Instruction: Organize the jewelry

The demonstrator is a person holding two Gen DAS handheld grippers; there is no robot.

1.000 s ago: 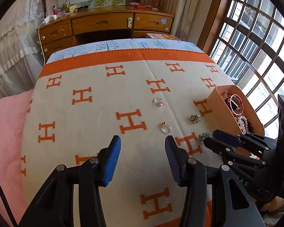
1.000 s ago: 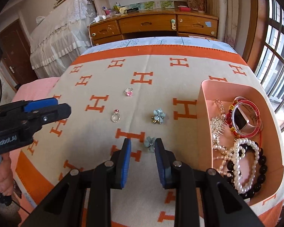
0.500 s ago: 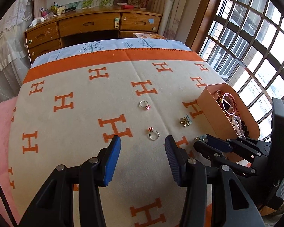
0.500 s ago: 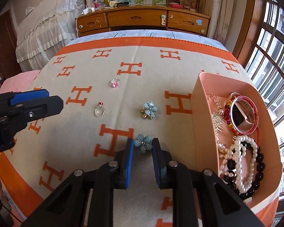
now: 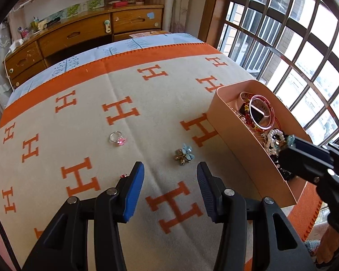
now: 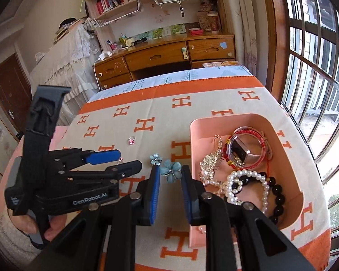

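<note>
My right gripper [image 6: 170, 174] is shut on a blue flower brooch [image 6: 170, 173] and holds it in the air beside the left wall of the pink tray [image 6: 291, 171]; the same gripper shows over the tray in the left wrist view [image 5: 292, 143]. The pink tray [image 5: 235, 135] holds bracelets, pearls and a watch. On the blanket lie a second blue flower brooch [image 5: 184, 154] [image 6: 155, 158], a pink-stone ring [image 5: 117, 138] [image 6: 131, 139] and a red-stone ring [image 5: 123, 176], mostly hidden behind my left finger. My left gripper [image 5: 170, 188] is open and empty, low over the blanket, just short of that brooch.
The cream and orange H-pattern blanket [image 5: 128, 85] covers the bed. A wooden desk with drawers [image 5: 79, 33] stands past the far edge. A barred window [image 5: 293, 45] runs along the right. A pink sheet [image 6: 61, 133] lies at the left.
My right gripper closed on the blue flower brooch and lifted it up and right, next to the tray. My left gripper moved forward and right, toward the second brooch.
</note>
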